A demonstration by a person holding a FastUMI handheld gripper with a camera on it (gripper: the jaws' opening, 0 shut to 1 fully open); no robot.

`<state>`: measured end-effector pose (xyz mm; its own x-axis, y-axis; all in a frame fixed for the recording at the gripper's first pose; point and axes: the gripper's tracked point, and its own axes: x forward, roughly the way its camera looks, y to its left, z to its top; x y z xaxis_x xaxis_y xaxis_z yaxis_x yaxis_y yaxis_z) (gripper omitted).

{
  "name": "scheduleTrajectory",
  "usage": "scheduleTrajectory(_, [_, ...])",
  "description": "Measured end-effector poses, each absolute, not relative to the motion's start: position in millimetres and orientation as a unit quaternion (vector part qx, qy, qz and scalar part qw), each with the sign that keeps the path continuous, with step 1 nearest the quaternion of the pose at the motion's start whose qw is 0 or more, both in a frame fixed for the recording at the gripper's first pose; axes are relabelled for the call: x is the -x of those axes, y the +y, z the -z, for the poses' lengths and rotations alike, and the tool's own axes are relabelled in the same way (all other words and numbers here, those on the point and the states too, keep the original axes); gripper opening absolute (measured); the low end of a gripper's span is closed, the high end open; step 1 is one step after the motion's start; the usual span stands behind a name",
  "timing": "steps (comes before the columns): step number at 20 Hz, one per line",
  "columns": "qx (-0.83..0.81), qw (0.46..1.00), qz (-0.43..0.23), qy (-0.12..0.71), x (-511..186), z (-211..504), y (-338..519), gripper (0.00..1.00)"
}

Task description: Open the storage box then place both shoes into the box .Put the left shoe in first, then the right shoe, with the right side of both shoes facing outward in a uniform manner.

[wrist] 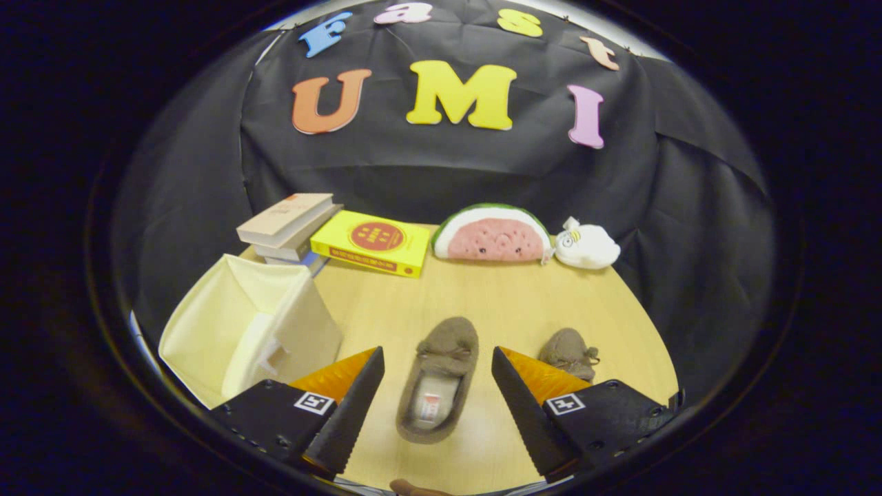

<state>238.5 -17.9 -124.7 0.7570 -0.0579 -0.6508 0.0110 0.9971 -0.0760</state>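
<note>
A black cloth wall closes the booth behind and on both sides; it hangs in soft folds and creases. Above its top edge a thin pale strip of the room shows. In front of the wall stands a light wooden surface with a fine grain and a matte, evenly lit top. At the far edge of the surface, close to the wall, lie a stack of books, a yellow book, a watermelon plush and a small white plush toy.
</note>
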Motion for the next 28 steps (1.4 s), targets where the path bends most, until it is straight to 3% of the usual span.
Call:
scheduleTrajectory(3, [0.030, 0.912, 0.033, 0.407, -233.6, 169.2, -40.9, 0.96])
scheduleTrajectory(7, [0.018, 0.878, 0.046, 0.477, -237.8, 213.5, -53.0, 0.68])
scheduleTrajectory(9, [0.011, 0.865, 0.052, 0.500, -243.8, 227.9, -53.8, 0.68])
scheduleTrajectory(14, [-0.020, 0.840, 0.036, 0.541, -247.8, 247.2, -38.2, 0.10])
scheduleTrajectory(17, [-0.041, 0.836, 0.040, 0.546, -247.9, 244.3, -38.0, 0.00])
scheduleTrajectory(22, [-0.079, 0.839, 0.038, 0.536, -241.5, 217.0, -43.2, 0.00])
scheduleTrajectory(28, [-0.104, 0.865, 0.009, 0.491, -225.8, 130.8, -24.2, 0.00])
